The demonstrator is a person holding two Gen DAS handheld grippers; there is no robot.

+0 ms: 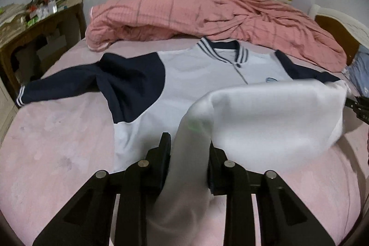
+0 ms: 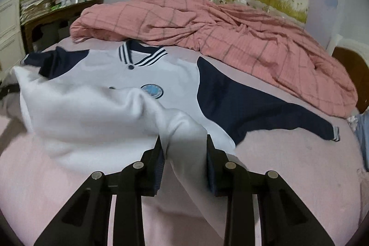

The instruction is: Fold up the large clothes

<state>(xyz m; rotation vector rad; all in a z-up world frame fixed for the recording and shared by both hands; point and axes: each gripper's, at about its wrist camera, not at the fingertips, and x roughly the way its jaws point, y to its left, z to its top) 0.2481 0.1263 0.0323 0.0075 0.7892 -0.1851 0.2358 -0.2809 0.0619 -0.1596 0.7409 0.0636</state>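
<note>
Left wrist view: left gripper point(image 1: 188, 144) pinches the raised white hem of the jacket point(image 1: 203, 70), which lies face-up on the pink bedsheet point(image 1: 57, 153). Right wrist view: right gripper point(image 2: 183, 145) likewise pinches the hem. Beyond the hem, a round blue chest badge point(image 2: 151, 91), its writing unreadable; beyond the striped collar point(image 2: 143, 55), a pink checked quilt point(image 2: 219, 29).

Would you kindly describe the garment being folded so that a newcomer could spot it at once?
Start at the pink bed, with a rumpled pink checked quilt heaped at its far end. In front of the quilt lies the jacket, collar towards it, hem lifted. Unlike the all-pink bedding, it is white with navy sleeves, a striped collar and a round blue chest badge.
</note>
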